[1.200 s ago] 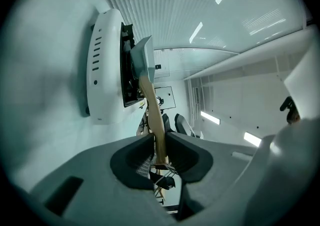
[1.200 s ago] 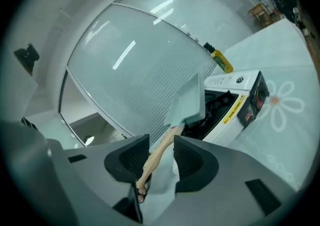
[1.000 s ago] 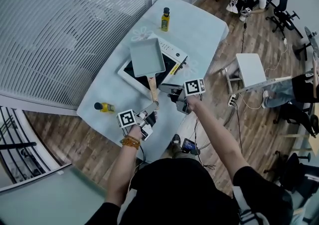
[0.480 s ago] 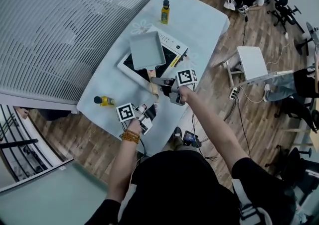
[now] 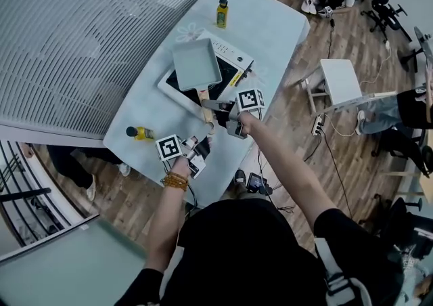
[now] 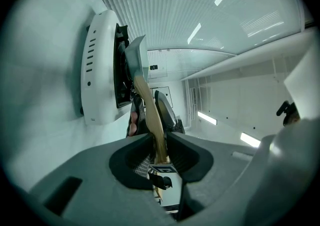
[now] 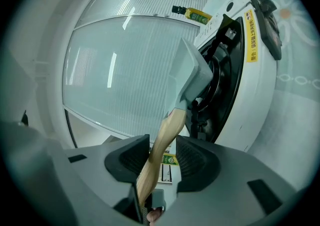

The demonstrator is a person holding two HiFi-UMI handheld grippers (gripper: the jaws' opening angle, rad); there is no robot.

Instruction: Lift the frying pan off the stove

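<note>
A pale grey rectangular frying pan (image 5: 197, 64) rests on the black top of a white stove (image 5: 233, 66), its wooden handle (image 5: 205, 107) pointing toward me. My left gripper (image 5: 200, 143) is shut on the handle's near end; in the left gripper view the handle (image 6: 148, 112) runs between the pads up to the pan (image 6: 134, 57). My right gripper (image 5: 218, 110) straddles the handle further up, and its jaws are closing. In the right gripper view the handle (image 7: 167, 130) lies against one pad with a gap at the other, the pan (image 7: 192, 72) ahead.
The stove (image 7: 260, 75) sits mid-table on a pale table (image 5: 274, 30). One yellow bottle (image 5: 221, 12) stands at the far end, another (image 5: 140, 133) lies near the left edge. A white stool (image 5: 340, 84) and cables are on the wooden floor to the right.
My right gripper has moved left onto the pan's handle and its jaws have narrowed round it. The left gripper has stayed at the handle's end. The pan has not moved on the stove.
</note>
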